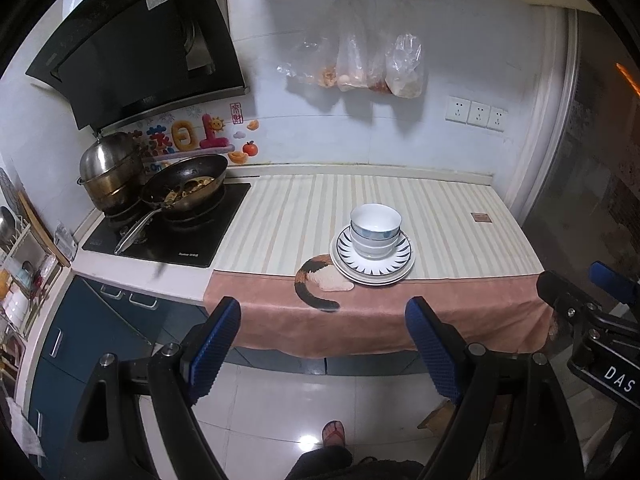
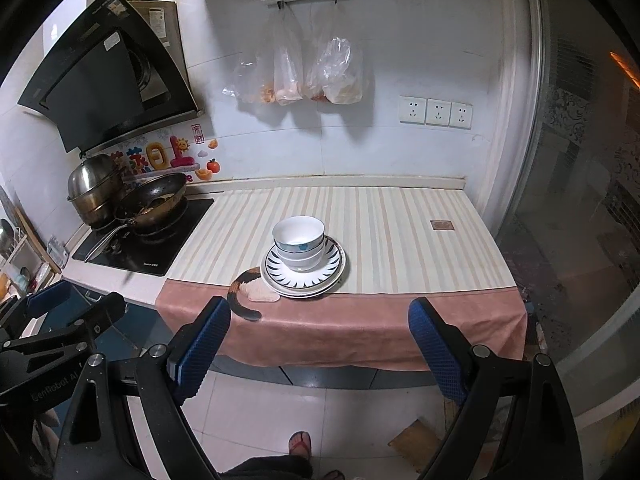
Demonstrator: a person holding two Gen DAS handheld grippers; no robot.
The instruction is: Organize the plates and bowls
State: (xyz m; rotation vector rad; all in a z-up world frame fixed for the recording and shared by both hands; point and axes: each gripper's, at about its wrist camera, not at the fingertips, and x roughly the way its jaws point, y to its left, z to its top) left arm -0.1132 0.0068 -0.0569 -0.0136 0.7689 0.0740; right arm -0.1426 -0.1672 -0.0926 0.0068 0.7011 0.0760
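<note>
Kitchen counter (image 1: 152, 280), covered at its right part by a striped cloth (image 1: 440, 216) with a pink front border hanging over the edge. At left, a black stove (image 1: 192, 240) carries a frying pan (image 1: 188, 184) holding food and a steel pot (image 1: 108, 172), below a black range hood (image 1: 140, 48). Plastic bags (image 1: 360, 60) hang on the wall above three sockets (image 1: 476, 114). Near the cloth's front edge stand stacked plates (image 1: 372, 258), the top one rimmed with dark rays; nested bowls (image 1: 375, 228) sit upon them. Left gripper (image 1: 324, 344): fingers spread wide, nothing between them, held back from the counter over the floor. Right gripper (image 2: 320, 344): likewise wide and empty. A sandalled foot (image 2: 300, 444) shows on the tiles below.
</note>
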